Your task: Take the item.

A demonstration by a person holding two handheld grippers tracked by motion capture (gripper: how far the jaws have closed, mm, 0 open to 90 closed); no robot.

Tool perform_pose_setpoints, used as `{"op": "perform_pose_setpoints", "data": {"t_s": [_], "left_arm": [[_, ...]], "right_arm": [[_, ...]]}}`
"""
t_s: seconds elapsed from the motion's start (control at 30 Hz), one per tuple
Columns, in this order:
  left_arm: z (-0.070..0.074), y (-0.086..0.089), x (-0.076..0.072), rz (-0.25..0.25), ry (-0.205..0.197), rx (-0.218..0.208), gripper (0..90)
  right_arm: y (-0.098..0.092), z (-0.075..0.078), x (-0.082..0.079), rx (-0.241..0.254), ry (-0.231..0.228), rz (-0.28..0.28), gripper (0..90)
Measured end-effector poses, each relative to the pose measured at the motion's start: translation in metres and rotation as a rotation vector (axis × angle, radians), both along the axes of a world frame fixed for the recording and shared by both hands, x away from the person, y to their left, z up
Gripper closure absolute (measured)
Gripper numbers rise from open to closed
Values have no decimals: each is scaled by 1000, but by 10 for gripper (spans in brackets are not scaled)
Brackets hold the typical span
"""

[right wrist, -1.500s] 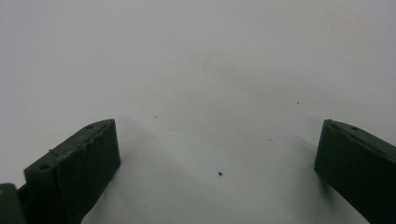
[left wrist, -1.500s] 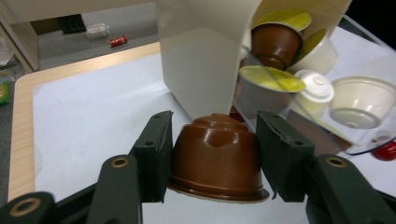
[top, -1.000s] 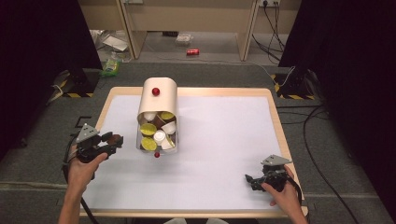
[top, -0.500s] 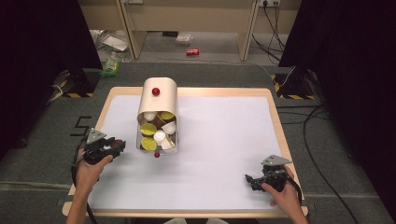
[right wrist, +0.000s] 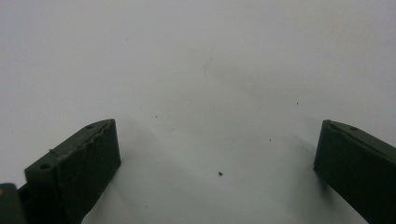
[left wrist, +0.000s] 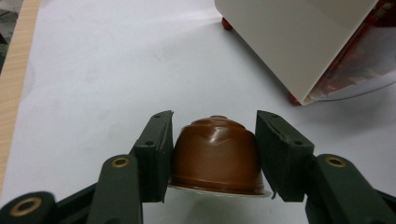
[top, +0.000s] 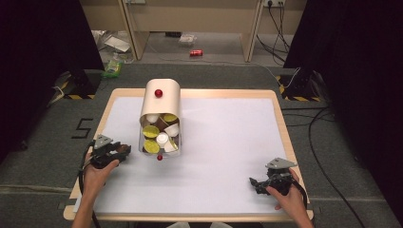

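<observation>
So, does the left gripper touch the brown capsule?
Touching. In the left gripper view, both jaws of the left gripper press on the sides of the brown capsule.

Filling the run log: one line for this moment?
left gripper: shut on brown capsule | right gripper: open, over white mat | capsule holder: stocked
</observation>
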State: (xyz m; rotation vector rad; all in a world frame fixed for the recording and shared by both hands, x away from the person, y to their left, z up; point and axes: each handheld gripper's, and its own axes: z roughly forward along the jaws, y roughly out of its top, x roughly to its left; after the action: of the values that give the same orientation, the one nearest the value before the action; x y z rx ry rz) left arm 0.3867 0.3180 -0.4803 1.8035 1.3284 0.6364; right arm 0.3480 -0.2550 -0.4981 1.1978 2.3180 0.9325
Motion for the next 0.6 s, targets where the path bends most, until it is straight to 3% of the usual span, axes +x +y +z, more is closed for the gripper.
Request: {"op": "perform_pose_setpoints", "data": {"t_s": [0.6], "left_arm": [[-3,3,-5,14,18,-7,473]], "right_arm": [[0,0,0,0,0,0,10]]}}
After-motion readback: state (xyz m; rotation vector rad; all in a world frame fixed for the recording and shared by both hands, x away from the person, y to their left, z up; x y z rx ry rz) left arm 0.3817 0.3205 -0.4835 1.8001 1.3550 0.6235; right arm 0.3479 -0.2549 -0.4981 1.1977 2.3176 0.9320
